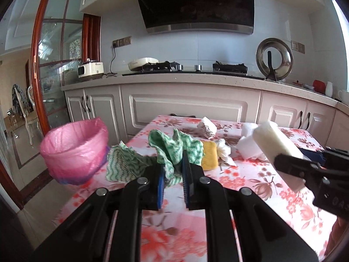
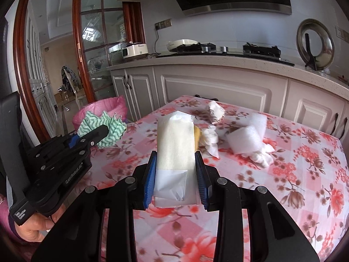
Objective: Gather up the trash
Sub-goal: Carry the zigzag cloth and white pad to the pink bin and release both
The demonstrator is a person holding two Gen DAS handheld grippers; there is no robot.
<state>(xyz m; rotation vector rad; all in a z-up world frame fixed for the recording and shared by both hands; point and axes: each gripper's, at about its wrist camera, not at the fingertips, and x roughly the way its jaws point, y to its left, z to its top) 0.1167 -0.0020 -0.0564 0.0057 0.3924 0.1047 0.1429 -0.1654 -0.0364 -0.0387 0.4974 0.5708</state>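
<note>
My left gripper (image 1: 173,166) is shut on a green and white zigzag cloth (image 1: 172,146) and holds it above the table's left side; the cloth also shows in the right wrist view (image 2: 102,131). My right gripper (image 2: 175,166) is shut on a cream paper-wrapped packet (image 2: 175,144), held above the table; the packet also shows in the left wrist view (image 1: 277,144). A bin lined with a pink bag (image 1: 74,148) stands left of the table. On the floral tablecloth (image 2: 294,174) lie a yellow sponge (image 1: 209,155), white foam pieces (image 2: 246,139) and crumpled tissues (image 2: 216,111).
Kitchen cabinets and a counter (image 1: 196,80) with a gas stove, a rice cooker and a pot lid on a stand run behind the table. A wood-framed glass door (image 1: 54,65) is at the left. A dark blue item (image 1: 314,155) lies at the table's right.
</note>
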